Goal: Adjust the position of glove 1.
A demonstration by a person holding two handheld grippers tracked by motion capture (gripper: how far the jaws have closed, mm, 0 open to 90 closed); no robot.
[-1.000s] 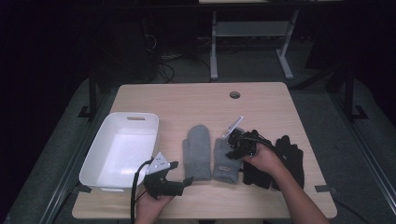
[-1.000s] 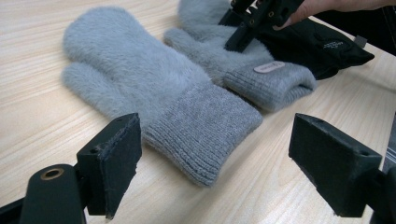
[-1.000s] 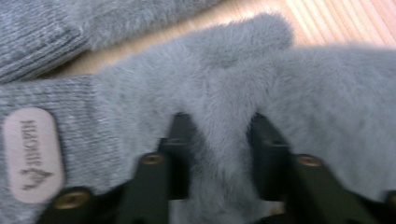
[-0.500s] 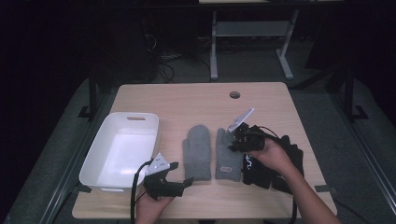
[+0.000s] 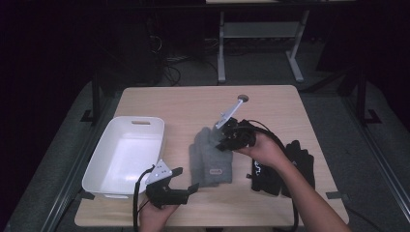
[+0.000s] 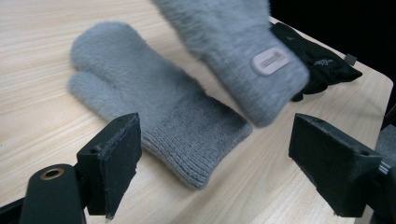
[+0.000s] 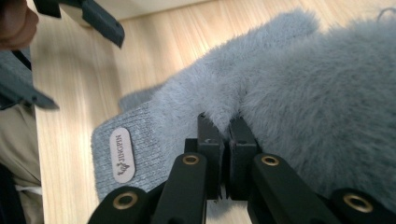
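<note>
Right tool (image 7: 227, 140) pinches the labelled grey mitten (image 7: 299, 93), lifting it off the table

The two grey mittens (image 6: 154, 112) are fluffy, long-piled cloth with ribbed knit cuffs. The lifted mitten (image 7: 299, 88) carries a smooth pale label (image 7: 122, 155), probably rubber or leatherette. The black gloves (image 5: 278, 166) look like smooth, matt fabric, though the view is too dark to be sure. The surface (image 5: 183, 104) is light wood-grain laminate, matt. The bin (image 5: 99, 166) is glossy white plastic. Gripper jaws are matt black plastic with rough pads (image 6: 122, 158).
</note>
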